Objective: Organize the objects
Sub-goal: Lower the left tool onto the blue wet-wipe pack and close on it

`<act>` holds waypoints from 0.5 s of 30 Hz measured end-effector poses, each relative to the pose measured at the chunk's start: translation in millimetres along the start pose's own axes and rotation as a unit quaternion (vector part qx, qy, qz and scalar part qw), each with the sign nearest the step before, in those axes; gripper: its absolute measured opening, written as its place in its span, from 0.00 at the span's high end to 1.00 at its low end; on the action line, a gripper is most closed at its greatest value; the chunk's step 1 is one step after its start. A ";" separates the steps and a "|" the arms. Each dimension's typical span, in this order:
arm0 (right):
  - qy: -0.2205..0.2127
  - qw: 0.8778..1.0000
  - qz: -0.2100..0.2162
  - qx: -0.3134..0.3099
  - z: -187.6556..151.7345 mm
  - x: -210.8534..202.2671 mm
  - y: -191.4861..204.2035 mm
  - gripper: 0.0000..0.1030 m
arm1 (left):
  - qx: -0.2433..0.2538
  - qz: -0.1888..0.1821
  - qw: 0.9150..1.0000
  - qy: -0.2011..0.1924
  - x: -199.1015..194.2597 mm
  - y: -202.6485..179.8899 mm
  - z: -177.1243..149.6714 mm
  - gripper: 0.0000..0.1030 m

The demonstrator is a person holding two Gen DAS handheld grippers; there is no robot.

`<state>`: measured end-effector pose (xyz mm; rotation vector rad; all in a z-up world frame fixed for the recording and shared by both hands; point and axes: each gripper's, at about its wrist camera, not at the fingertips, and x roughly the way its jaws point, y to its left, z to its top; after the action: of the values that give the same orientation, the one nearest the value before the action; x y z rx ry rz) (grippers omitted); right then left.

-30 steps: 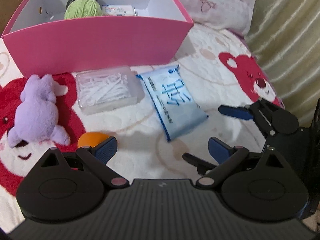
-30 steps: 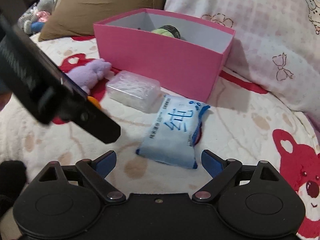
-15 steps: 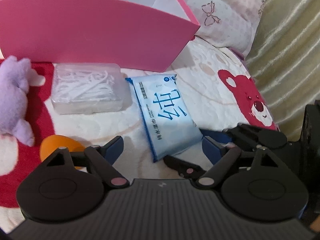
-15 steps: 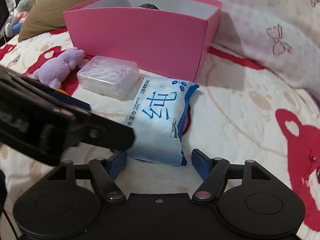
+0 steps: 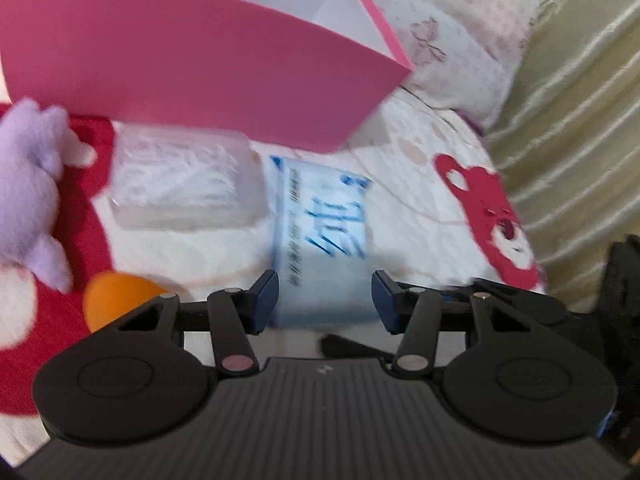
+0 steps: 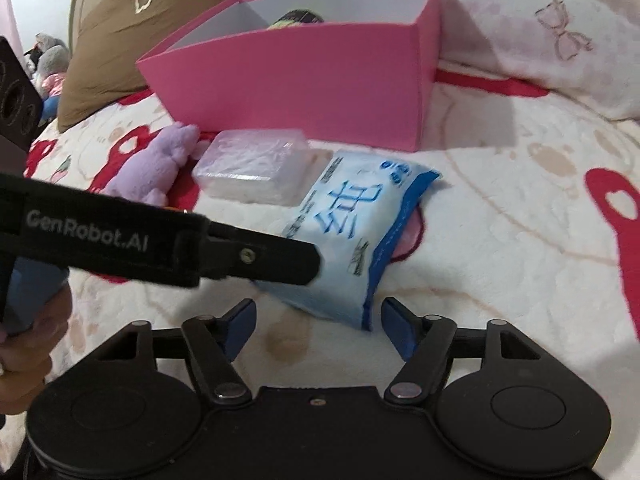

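Blue-and-white plastic fills the middle of the left wrist view: the wipes pack (image 5: 320,240) lies flat on the bear-print blanket (image 5: 420,208), its long axis running away from the camera toward the pink box (image 5: 192,72), and its near end sits between the blue pads of the left gripper (image 5: 325,300). Those jaws have just been closing to a narrow gap; the left pad looks to be at the pack's edge, while a sliver of space seems to remain at the right pad, though motion blur keeps me from being sure of contact. Just left of the pack lies a clear plastic box (image 5: 184,188), then a purple plush toy (image 5: 28,184), with an orange ball (image 5: 120,296) close to the left finger. In the right wrist view the same pack (image 6: 352,232) lies ahead and slightly left of the right gripper (image 6: 316,328), angled toward the pink box (image 6: 304,88). That gripper stands moderately wide, having just opened a little, and holds nothing; the pack's near corner stops short of its pads. One finger of the left gripper (image 6: 256,256) crosses this view from the left and overlaps the pack's near-left corner, a hand (image 6: 24,360) gripping the handle low at the frame's edge. Both tools tip steeply down at the bed. The left is plainly nearer, so I judge the pickup to be its job.
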<state>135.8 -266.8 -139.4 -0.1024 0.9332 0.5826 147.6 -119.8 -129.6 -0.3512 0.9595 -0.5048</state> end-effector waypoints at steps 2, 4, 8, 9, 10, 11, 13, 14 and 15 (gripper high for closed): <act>-0.011 1.000 -0.017 0.004 3.6 0.9 -1.9 0.26 | -0.004 0.006 1.000 -0.006 4.9 5.5 4.8 0.50; -0.023 0.999 -0.027 0.007 7.3 3.9 -4.2 0.31 | -0.010 0.010 1.000 -0.004 11.7 10.1 7.9 0.48; -0.023 0.999 -0.014 -0.025 6.0 10.0 0.7 0.51 | -0.001 0.013 1.000 -0.009 18.8 9.7 10.9 0.50; -0.024 0.999 -0.016 -0.032 4.6 9.1 3.0 0.55 | -0.001 0.005 1.000 -0.007 19.8 9.3 10.4 0.51; -0.025 0.999 -0.014 -0.036 4.1 7.6 4.3 0.56 | -0.001 -0.002 1.000 -0.001 21.8 8.5 9.4 0.53; -0.024 0.999 -0.007 -0.033 4.2 5.7 3.6 0.58 | 0.000 0.000 1.000 -0.001 22.3 7.2 7.3 0.54; -0.019 1.000 0.000 -0.023 5.0 2.5 2.0 0.58 | -0.002 -0.015 1.000 0.002 21.6 7.6 1.5 0.54; -0.017 1.000 0.001 -0.020 4.0 0.6 1.7 0.58 | -0.017 -0.028 0.999 0.010 20.2 10.4 -1.9 0.54; -0.014 1.000 -0.001 -0.018 2.9 -1.1 0.9 0.56 | -0.032 -0.040 0.999 0.019 19.4 12.9 -4.9 0.54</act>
<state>137.0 -265.5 -136.7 -0.1271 0.8952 0.5973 155.9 -120.1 -151.9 -0.4395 1.0030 -0.5568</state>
